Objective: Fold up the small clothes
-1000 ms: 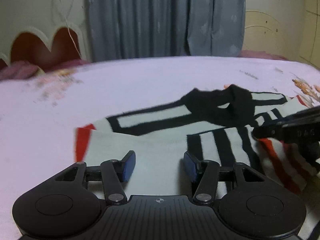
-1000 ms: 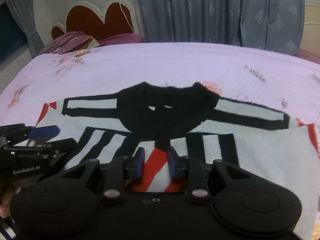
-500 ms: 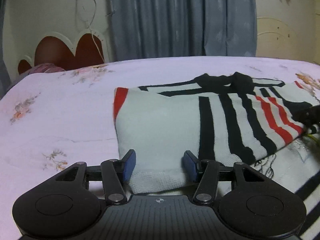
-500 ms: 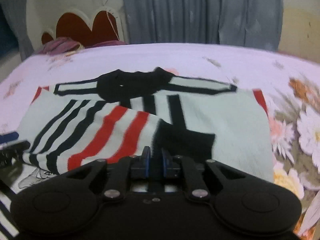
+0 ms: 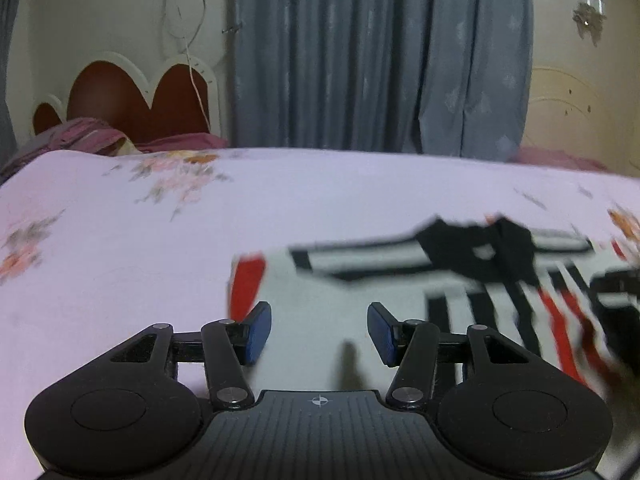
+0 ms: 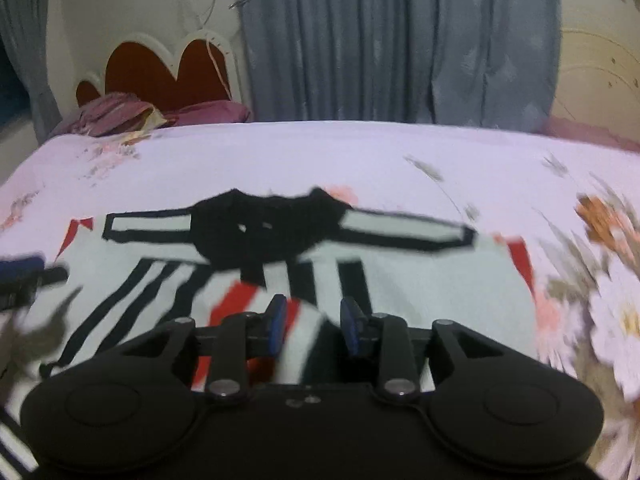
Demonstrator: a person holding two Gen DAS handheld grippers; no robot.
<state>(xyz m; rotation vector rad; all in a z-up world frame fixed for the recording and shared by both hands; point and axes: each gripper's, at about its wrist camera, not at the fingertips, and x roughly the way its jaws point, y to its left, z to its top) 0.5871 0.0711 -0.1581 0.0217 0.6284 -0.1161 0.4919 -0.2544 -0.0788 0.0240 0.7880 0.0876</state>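
A small white knit sweater (image 6: 432, 280) with black and red stripes and a black collar (image 6: 268, 224) lies folded on the lilac bed. It also shows in the left wrist view (image 5: 360, 280), blurred. My left gripper (image 5: 319, 334) is open and empty above the sweater's left part. My right gripper (image 6: 313, 326) is open above the red-striped fold, holding nothing. The left gripper's fingers (image 6: 24, 268) show at the left edge of the right wrist view. The right gripper (image 5: 616, 292) shows blurred at the right edge of the left wrist view.
The bed sheet (image 5: 120, 260) is lilac with flower prints (image 6: 616, 280) on the right. A heart-shaped headboard (image 5: 132, 100) and purple pillows (image 6: 120, 114) are at the far left. Grey curtains (image 5: 380, 56) hang behind the bed.
My right gripper has opened and let go of the sweater's folded edge. Both grippers have lifted and pulled back a little from the sweater. The left gripper stays open.
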